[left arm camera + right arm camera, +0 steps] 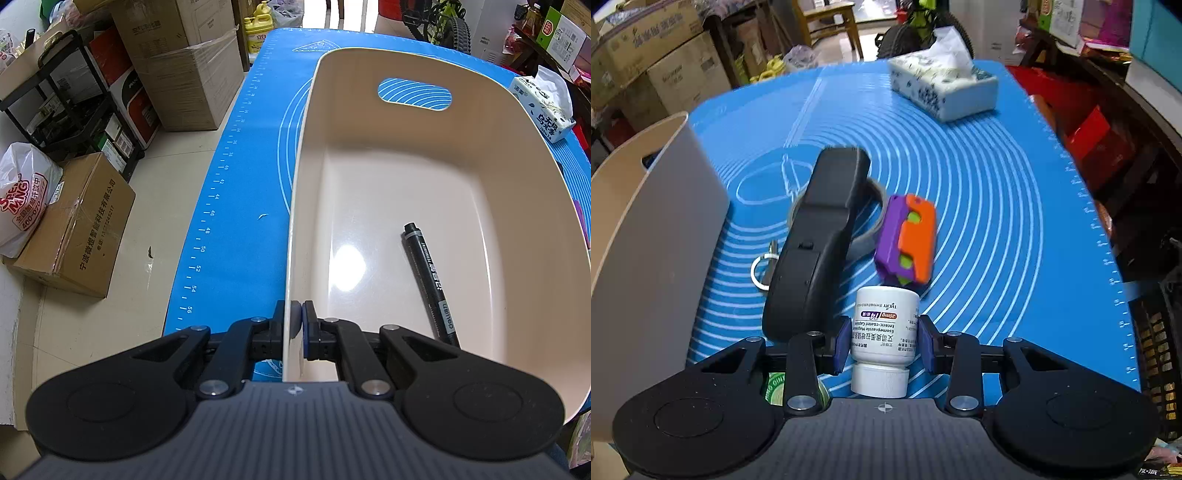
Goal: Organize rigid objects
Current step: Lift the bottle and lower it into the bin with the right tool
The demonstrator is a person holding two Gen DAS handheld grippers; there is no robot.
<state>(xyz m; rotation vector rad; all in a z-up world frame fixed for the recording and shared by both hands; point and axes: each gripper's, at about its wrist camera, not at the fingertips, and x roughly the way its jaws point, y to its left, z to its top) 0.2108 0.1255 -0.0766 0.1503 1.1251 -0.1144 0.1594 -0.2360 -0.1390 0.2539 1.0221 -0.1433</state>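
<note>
My left gripper (pixel 297 317) is shut on the near left wall of a cream plastic bin (pixel 406 110), one pad inside and one outside. A black permanent marker (pixel 430 280) lies on the bin's floor. In the right wrist view the bin (pixel 657 221) stands at the left. My right gripper (pixel 884 332) holds a white pill bottle (pixel 886 314) between its blue pads, cap toward the camera, and both pads touch its sides. Just beyond lie a black remote (pixel 820 236), a purple and orange toy (pixel 908 240), a key ring (pixel 759 269) and a grey ring (pixel 875 225).
Everything sits on a blue baking mat (pixel 997 221). A tissue box (pixel 945 85) stands at the far end of the mat. A green-labelled item (pixel 774 387) peeks out under the right gripper. Cardboard boxes (pixel 81 229) and a black shelf (pixel 74 103) stand on the floor at the left.
</note>
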